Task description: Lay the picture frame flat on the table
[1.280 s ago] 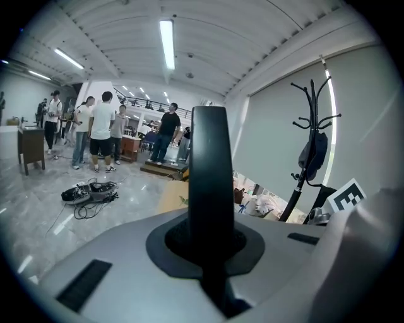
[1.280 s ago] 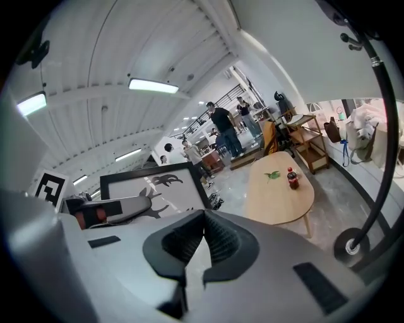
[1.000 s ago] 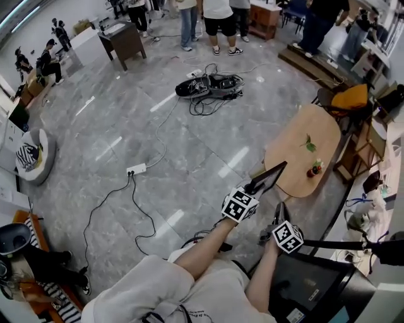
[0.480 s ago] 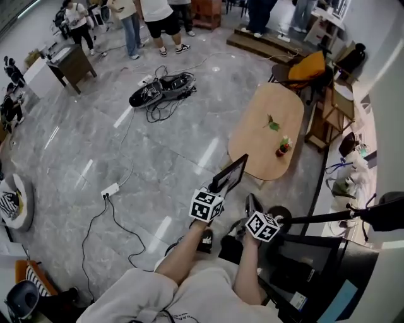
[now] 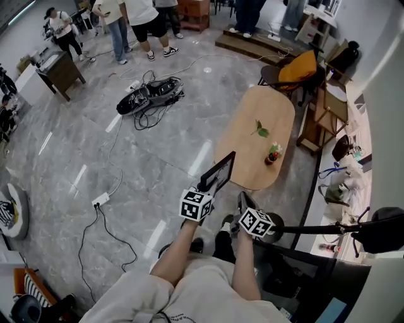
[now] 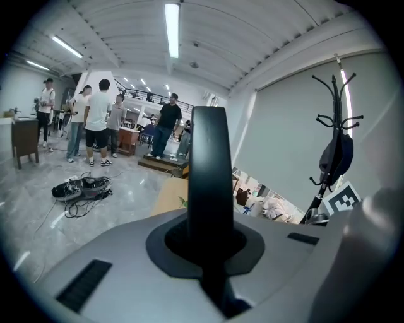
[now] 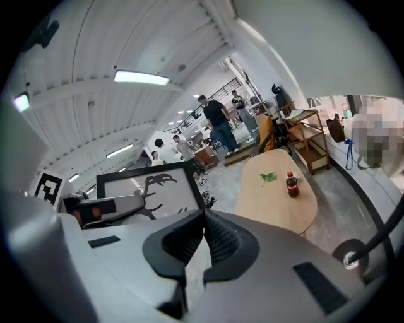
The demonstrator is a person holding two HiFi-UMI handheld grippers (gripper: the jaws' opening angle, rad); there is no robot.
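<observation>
A black picture frame [image 5: 218,173] with an antler drawing is held up off the floor, short of the oval wooden table [image 5: 249,148]. My left gripper [image 5: 208,187] is shut on its lower edge. In the left gripper view the frame [image 6: 209,170] shows edge-on as a dark upright bar between the jaws of the left gripper [image 6: 207,243]. My right gripper [image 5: 243,199] hangs just right of the frame, shut with nothing held. The right gripper view shows the right gripper [image 7: 203,221] with its pads meeting, the frame [image 7: 154,188] to its left and the table [image 7: 278,192] ahead.
A small red-capped bottle [image 5: 273,153] and a green leaf [image 5: 259,130] lie on the table. A chair with an orange cushion [image 5: 295,66] and wooden shelves [image 5: 319,120] stand beyond it. A coat stand base [image 5: 276,228] sits at my right. Cables [image 5: 150,94] and several people [image 5: 136,16] are far left.
The person has walked toward the table, which now lies closer and more central. Both grippers keep their hold and spacing, with the frame still raised in the left one.
</observation>
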